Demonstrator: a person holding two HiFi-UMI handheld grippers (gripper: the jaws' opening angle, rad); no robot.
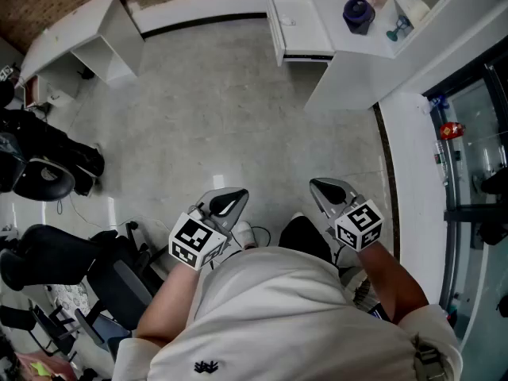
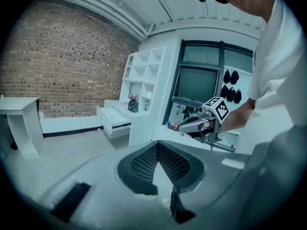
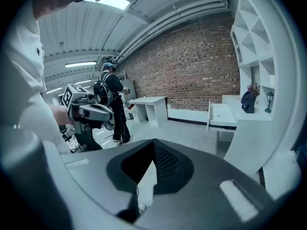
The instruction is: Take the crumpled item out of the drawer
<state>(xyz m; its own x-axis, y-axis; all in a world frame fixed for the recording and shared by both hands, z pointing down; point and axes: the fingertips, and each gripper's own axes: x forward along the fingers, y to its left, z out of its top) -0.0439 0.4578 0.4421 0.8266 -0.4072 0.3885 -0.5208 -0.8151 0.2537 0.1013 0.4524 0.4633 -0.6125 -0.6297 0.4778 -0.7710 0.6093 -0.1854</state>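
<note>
The white drawer (image 1: 298, 22) stands pulled open at the far end of the floor, under a white counter. It also shows in the left gripper view (image 2: 112, 118) and the right gripper view (image 3: 221, 115). A small pale thing (image 1: 287, 22) lies in it, too small to make out. Both grippers are held close to the person's body, far from the drawer. My left gripper (image 1: 226, 205) is shut and empty, its tips meeting (image 2: 157, 145). My right gripper (image 1: 332, 190) is also shut with nothing in it (image 3: 153, 143).
A wide stretch of grey floor (image 1: 222, 109) lies between me and the drawer. A white desk (image 1: 95, 30) stands at the far left, black chairs (image 1: 48, 165) at the left. A dark blue object (image 1: 358, 13) sits on the counter. A person (image 3: 112, 99) stands behind.
</note>
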